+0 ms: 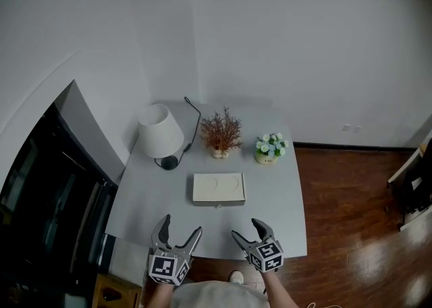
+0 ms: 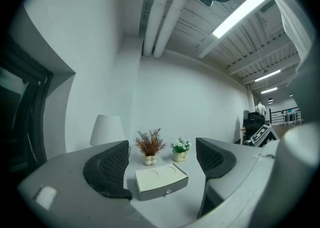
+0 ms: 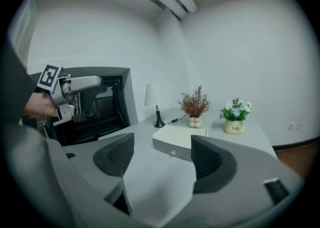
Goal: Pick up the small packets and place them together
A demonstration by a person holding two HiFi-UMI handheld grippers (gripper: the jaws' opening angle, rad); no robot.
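No small packets show in any view. A white drawer box (image 1: 218, 188) with a small knob lies shut in the middle of the grey table (image 1: 155, 198); both gripper views also hold this box (image 2: 160, 178) (image 3: 180, 137). My left gripper (image 1: 181, 225) hovers at the table's near edge, open and empty, with the box ahead between its jaws (image 2: 161, 152). My right gripper (image 1: 246, 228) hangs beside it on the right, also open and empty (image 3: 162, 154). The right gripper view catches the left gripper's marker cube (image 3: 50, 77) at its left.
At the back of the table stand a white lamp (image 1: 159, 131), a dried reddish plant (image 1: 220, 132) and a small pot of flowers (image 1: 270, 147). A dark cabinet (image 1: 47, 212) adjoins the table on the left. Wooden floor (image 1: 358, 219) lies to the right.
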